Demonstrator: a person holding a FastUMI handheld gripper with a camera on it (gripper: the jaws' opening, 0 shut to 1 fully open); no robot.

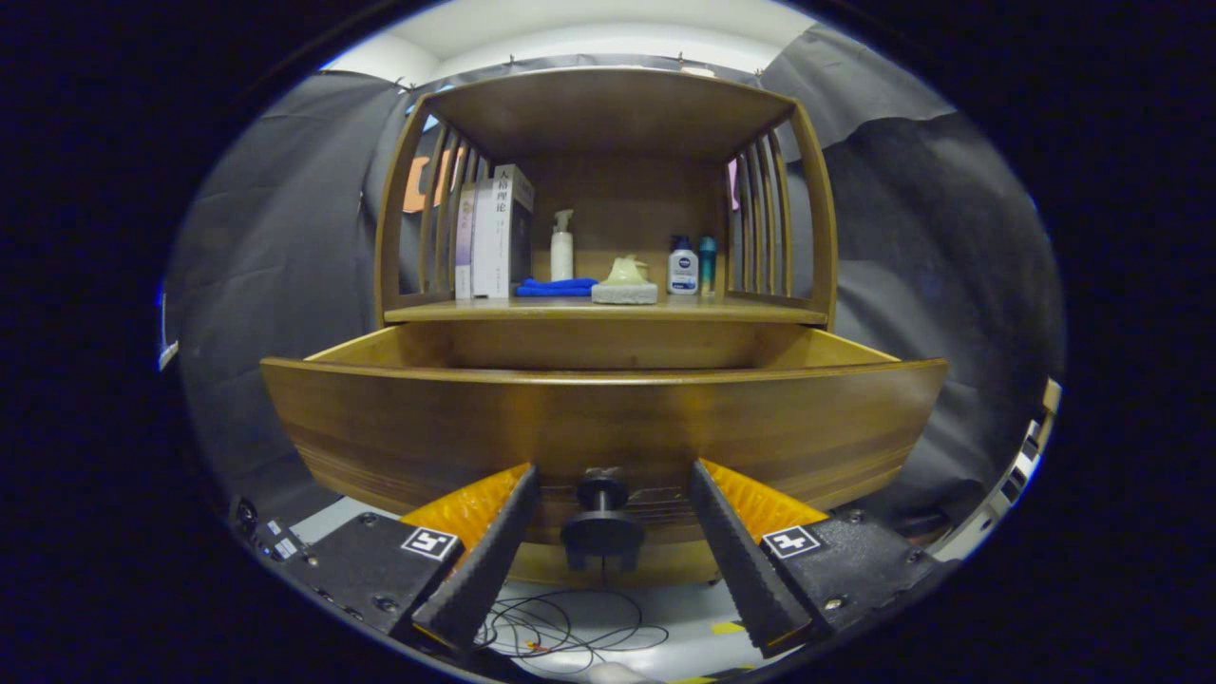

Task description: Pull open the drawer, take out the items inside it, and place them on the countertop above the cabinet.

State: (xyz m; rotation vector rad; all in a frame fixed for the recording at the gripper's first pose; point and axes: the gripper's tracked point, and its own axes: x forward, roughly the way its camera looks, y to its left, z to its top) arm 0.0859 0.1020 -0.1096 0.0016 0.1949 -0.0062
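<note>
The wooden drawer (608,418) fills the middle of the frame, pulled out below the countertop (608,311). It looks heavy and stiff, best hauled by its small round knob (601,522) at lower centre. The gripper (608,475) stands spread wide, fingers flanking the knob without touching it. The drawer's contents are probably hidden behind its front.

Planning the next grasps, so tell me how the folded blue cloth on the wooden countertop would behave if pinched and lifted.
The folded blue cloth lies flat and soft-edged beside the white pump bottle, so it probably feels limp and light, drooping and perhaps unfolding when lifted. It seems unlikely to roll, tip or break. The gripper is open, its fingers either side of the dark round drawer knob.
</note>
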